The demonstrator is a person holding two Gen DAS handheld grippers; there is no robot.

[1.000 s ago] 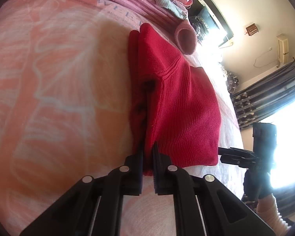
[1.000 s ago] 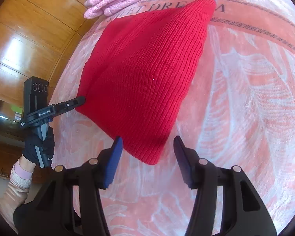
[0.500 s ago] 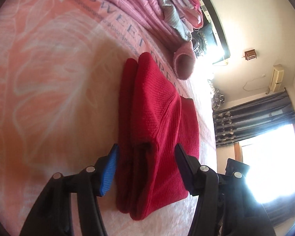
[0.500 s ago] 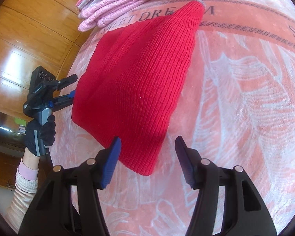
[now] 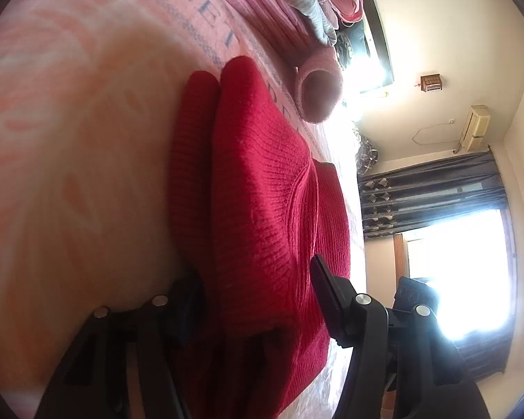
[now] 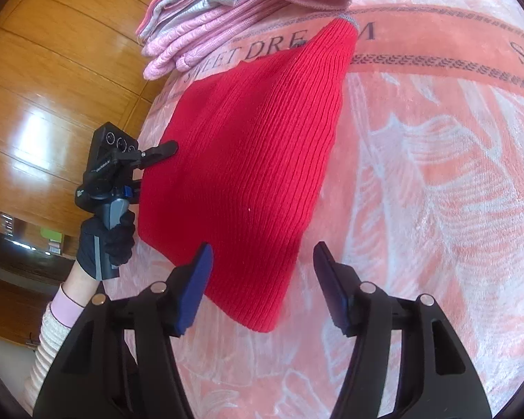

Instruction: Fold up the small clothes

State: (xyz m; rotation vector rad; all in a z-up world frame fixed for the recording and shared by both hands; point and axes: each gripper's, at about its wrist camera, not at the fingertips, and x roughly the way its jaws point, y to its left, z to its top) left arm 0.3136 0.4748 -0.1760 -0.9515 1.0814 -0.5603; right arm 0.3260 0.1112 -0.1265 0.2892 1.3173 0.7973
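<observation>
Left wrist view: the left gripper (image 5: 258,300) looks along a folded red knit garment (image 5: 262,216) lying on a pink patterned blanket (image 5: 70,139).
Left jaws: spread wide and clamping nothing; the near folded edge of the garment sits between them, with one finger low at the blanket side and the other above the top layer.
Garment's long axis: it runs straight ahead from this gripper, away toward a stack of pink folded clothes (image 5: 272,3) and a pink cuff (image 5: 319,94) at the far end.
Layers: at least two thicknesses show, the top one stepped back from a lower one on the gripper's left.

Right wrist view: the right gripper (image 6: 262,286) points at a near corner of the same red knit garment (image 6: 255,160).
Right jaws: wide apart and empty, with the corner lying just ahead of and between the fingers, and one pad beside its edge.
Long axis from here: it slants ahead and a little to the right, narrowing toward the printed band of the blanket (image 6: 436,192).
Other gripper: the left gripper (image 6: 157,160) is held by a gloved hand (image 6: 103,244) at the garment's left edge, its fingers astride that edge.
Nearer gripper: both are at the cloth; I judge the left better placed to take a fold edge, since it already straddles the layers.
</observation>
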